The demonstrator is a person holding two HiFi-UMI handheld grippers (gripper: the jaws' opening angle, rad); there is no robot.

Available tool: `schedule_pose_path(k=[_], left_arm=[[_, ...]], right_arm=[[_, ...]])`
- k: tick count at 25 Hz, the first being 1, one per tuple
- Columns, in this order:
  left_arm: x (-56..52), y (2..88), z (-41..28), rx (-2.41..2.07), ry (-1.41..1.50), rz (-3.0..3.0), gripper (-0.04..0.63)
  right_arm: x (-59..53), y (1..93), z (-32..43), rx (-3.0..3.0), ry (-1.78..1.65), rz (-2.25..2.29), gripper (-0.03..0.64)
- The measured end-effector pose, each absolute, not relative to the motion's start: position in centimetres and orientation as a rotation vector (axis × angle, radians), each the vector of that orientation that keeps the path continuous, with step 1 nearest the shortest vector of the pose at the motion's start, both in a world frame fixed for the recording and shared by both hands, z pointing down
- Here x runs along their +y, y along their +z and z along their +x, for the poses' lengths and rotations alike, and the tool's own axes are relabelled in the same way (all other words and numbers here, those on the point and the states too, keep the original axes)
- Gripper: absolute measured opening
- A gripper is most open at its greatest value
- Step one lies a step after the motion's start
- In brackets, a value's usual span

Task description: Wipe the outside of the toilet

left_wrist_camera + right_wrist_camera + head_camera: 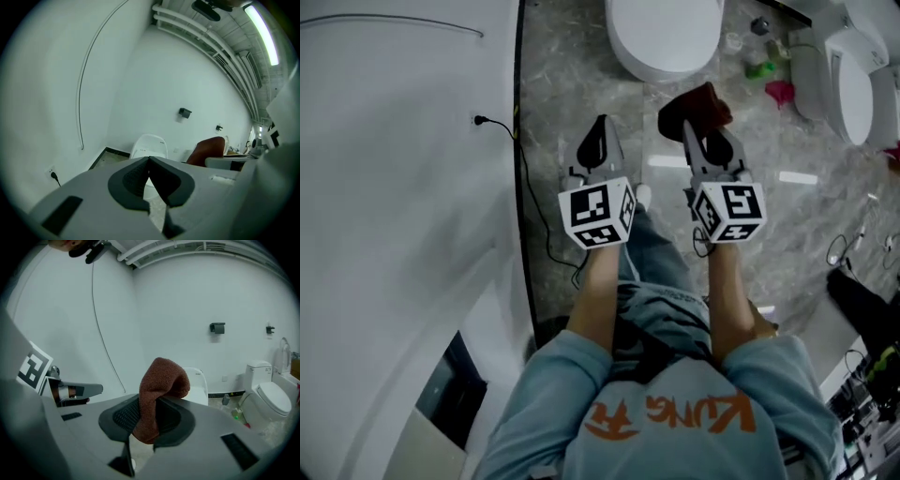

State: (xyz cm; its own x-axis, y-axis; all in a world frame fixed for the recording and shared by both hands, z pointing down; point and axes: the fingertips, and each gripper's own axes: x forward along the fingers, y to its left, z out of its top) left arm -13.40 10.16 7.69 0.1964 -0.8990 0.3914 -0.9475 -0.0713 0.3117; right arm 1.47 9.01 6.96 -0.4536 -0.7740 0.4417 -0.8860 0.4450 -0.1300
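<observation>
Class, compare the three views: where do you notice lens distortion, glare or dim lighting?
Left gripper view: fisheye with black corners, the pipes bowed, the ceiling light blown out. Right gripper view: same fisheye, even light, the cloth sharp. Head view: dim, with bright glare streaks on the floor.

Item: light blue shirt (675, 441), orange lettering (698, 412) across the chest, upside down to the head view, reads "KUNG", with one orange character beside it, not legible. Beyond the shirt, two marker cubes (597, 214) (729, 211): black-and-white square codes, no words. Further beyond the shirt, toilet (199, 378): small dark mark on the lid, too small to read.
</observation>
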Motion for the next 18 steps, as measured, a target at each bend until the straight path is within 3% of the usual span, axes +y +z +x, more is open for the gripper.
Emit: schedule_pose_path(k=[18], left_arm=[[10.8,24.7,-14.6,-1.538,0.251,1.956,-0.006]], right_arm=[[8.3,26.2,-4.7,-2.294,0.598,1.206,0.075]])
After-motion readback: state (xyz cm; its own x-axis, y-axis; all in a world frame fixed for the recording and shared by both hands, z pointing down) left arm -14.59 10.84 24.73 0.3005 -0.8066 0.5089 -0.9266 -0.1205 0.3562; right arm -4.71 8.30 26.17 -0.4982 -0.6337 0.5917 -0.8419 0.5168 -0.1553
